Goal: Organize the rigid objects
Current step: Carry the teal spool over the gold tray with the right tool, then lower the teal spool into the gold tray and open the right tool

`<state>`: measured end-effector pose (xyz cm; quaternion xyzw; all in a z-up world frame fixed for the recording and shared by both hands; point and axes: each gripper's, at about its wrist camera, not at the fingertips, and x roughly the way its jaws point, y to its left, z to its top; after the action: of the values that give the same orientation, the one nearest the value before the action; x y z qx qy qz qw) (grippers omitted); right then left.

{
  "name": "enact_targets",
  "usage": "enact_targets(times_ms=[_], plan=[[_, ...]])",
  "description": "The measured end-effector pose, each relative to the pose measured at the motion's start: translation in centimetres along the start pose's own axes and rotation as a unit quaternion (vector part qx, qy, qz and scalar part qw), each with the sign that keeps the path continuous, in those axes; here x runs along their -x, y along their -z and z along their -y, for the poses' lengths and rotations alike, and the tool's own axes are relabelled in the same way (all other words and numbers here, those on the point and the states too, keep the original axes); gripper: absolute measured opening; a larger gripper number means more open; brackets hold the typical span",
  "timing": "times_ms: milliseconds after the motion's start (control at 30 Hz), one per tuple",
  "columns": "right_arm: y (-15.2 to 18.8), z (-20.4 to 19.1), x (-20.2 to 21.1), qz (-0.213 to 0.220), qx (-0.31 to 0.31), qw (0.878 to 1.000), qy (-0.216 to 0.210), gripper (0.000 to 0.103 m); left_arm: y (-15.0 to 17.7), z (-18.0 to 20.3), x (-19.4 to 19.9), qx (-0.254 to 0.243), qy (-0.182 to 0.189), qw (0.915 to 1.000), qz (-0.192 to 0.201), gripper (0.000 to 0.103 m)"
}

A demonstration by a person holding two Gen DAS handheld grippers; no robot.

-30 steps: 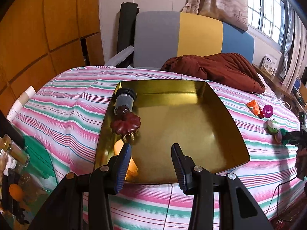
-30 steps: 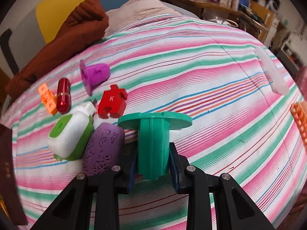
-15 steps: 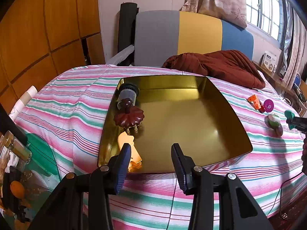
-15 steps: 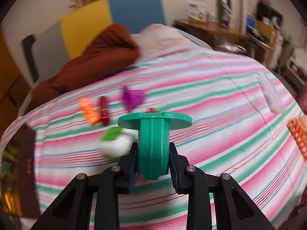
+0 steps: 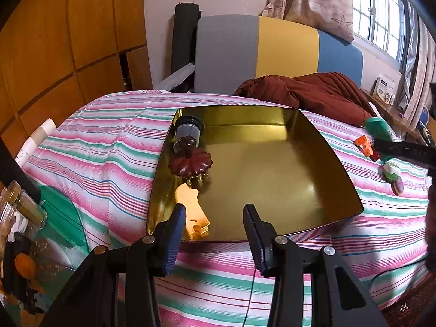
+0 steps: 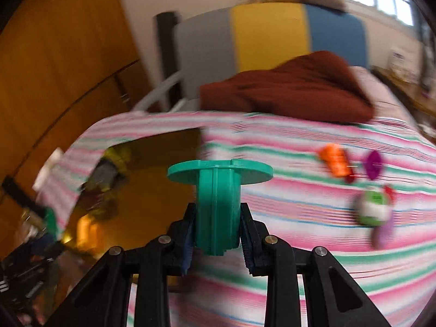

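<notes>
Swung round from the loose pieces toward the tray, the right gripper [image 6: 217, 226] now carries its green plastic piece [image 6: 218, 204] up off the bedspread, jaws clamped on the stem with the flat disc end pointing forward. That view is smeared with motion. The left gripper [image 5: 214, 230] hangs at the tray's near edge, jaws spread wide with nothing between them.

One gold tray [image 5: 313, 163] sits on the striped bedspread [image 5: 109, 163]. Inside it, along the left wall, I count three things in a row: a grey-and-black cylinder [image 5: 188, 132] at the far corner, a dark red flower-shaped piece [image 5: 190, 163] just in front of it, and a pale orange flat piece [image 5: 190, 204] nearest the left gripper.

Out on the bedspread to the tray's right lie an orange block [image 5: 363, 143], one white-and-green piece [image 5: 391, 170] and one purple piece [image 5: 397, 186] touching it. A purple disc piece [image 6: 374, 163] shows only in the right wrist view. One dark red blanket [image 5: 313, 92] is heaped near the headboard.
</notes>
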<state>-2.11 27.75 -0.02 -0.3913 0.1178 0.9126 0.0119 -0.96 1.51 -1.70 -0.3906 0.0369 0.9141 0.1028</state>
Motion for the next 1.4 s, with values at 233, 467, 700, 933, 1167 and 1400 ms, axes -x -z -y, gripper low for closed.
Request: enact_targets(times_ms=[233,467,700,933,1167,1400], plan=[[1.3,-7.5,-5.0,-0.054,0.046,0.996,-0.062,0.030,0.2,-1.8,0.1,0.018,-0.012,0.9998,0.001,0.044],[2.7,-11.6,-8.3,-0.092,0.067,0.991,-0.070,0.030,0.8,-3.7,-0.2,0.037,-0.025,0.9990,-0.003,0.044],[3.7,-14.0,-10.6,-0.116,0.075,0.989,-0.055,0.030,1.3,-4.9,-0.5,0.049,-0.034,0.9982,-0.006,0.044],[5.3,-15.5,-11.9,-0.132,0.092,0.986,-0.050,0.030,1.6,-5.6,-0.7,0.054,-0.039,0.9977,-0.010,0.044],[5.4,-15.2,-12.4,-0.146,0.061,0.984,-0.078,0.033,1.7,-5.9,-1.0,0.057,-0.040,0.9975,-0.014,0.044],[5.7,-14.8,-12.1,-0.145,0.056,0.982,-0.103,0.033,1.9,-6.5,-1.3,0.066,-0.044,0.9966,-0.020,0.044]])
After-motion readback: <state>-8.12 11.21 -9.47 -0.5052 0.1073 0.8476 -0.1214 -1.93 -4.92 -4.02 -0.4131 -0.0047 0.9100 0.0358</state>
